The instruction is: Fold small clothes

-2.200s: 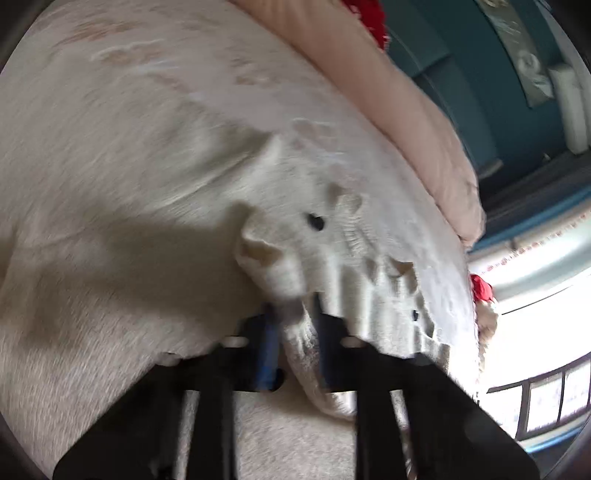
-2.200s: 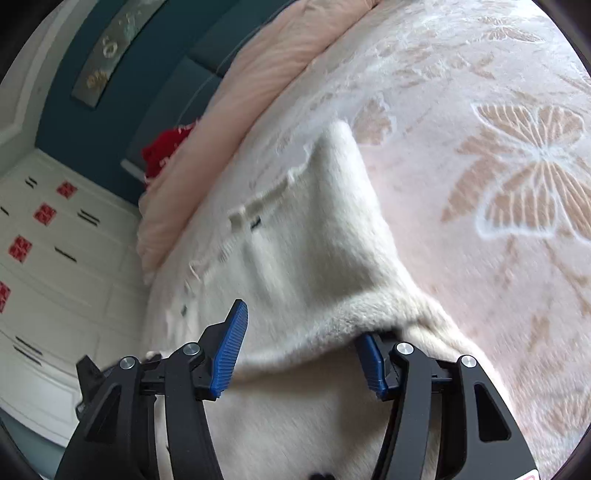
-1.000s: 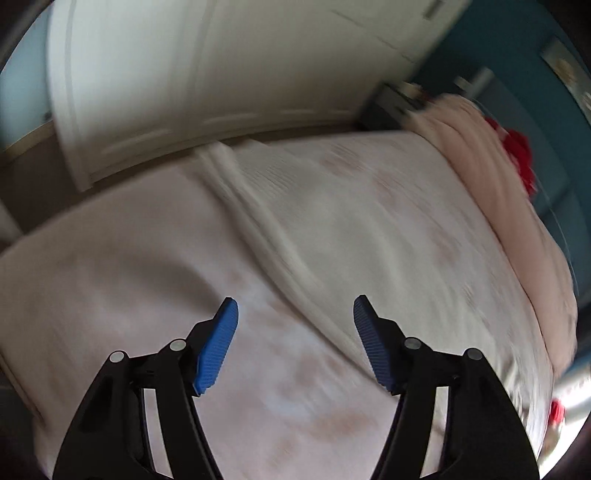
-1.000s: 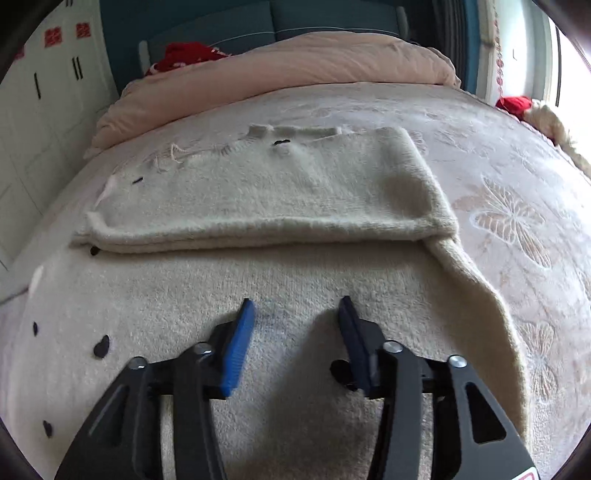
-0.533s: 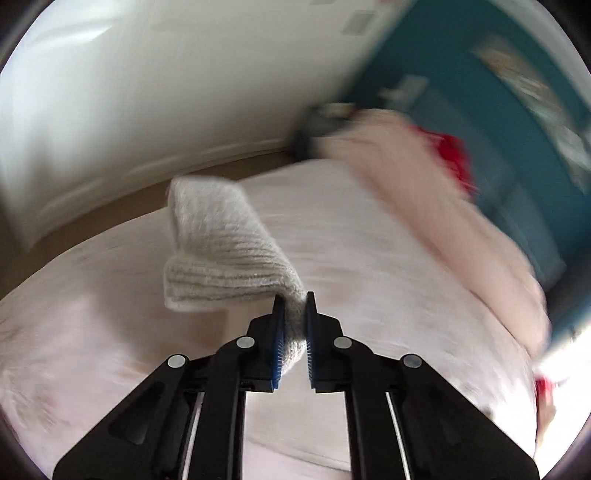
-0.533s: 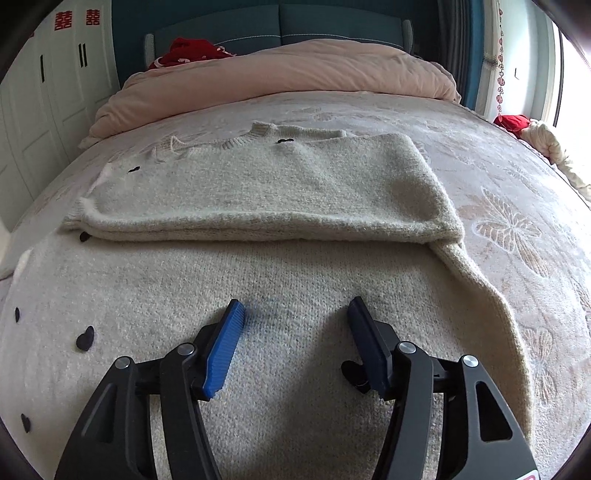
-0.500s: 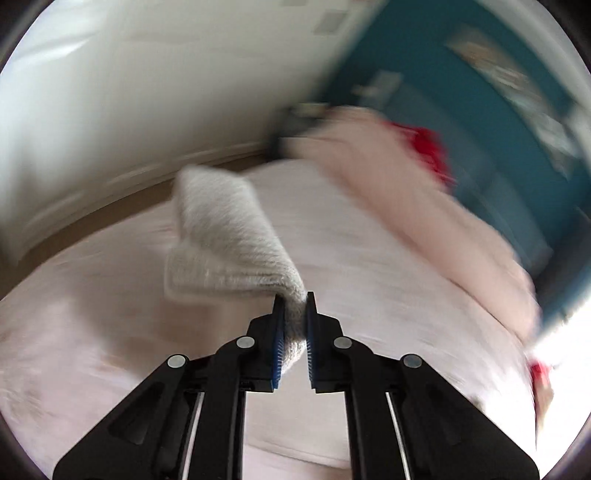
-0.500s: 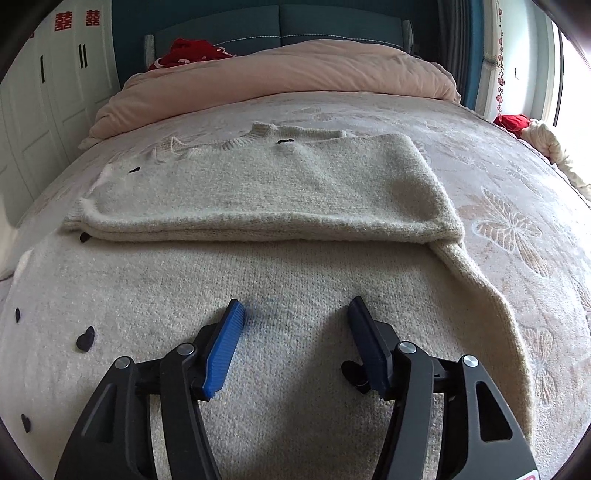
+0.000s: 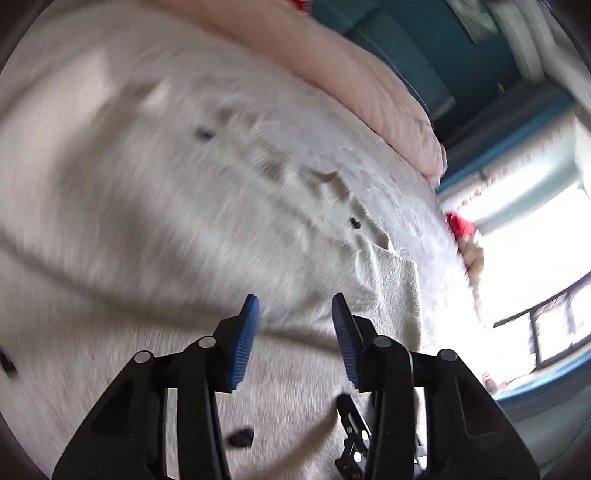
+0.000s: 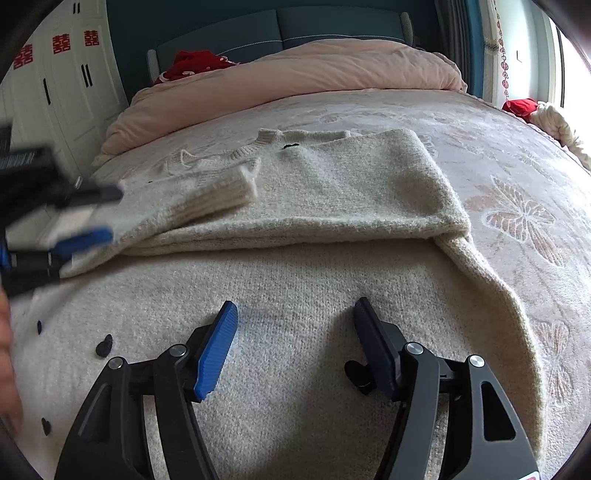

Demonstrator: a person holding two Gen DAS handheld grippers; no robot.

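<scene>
A cream knitted sweater [image 10: 332, 206] is spread on a bed covered by a pale pink blanket [image 10: 517, 177] with a raised butterfly pattern. The upper part of the sweater is folded over on itself, and one sleeve is laid across it, its ribbed cuff [image 10: 229, 192] resting near the neckline. Small dark spots are scattered over the knit.

In the right wrist view, the right gripper [image 10: 295, 332] is seen low over the near part of the sweater, its blue-padded jaws set well apart and widening. Nothing is gripped between them; only flat knit is seen in the gap.

The left gripper [image 10: 85, 216] is seen at the left edge of that view, blurred, beside the folded sleeve. In its own blurred view, the left gripper [image 9: 295, 325] is pointed down at the sweater [image 9: 184, 221], its jaws partly apart and opening, with no cloth pinched between the pads.

A rolled pink duvet [image 10: 295, 77] is laid across the head of the bed, with a red item [image 10: 195, 62] behind it against a teal headboard [image 10: 277, 29]. White wardrobe doors [image 10: 70, 81] are seen on the left.
</scene>
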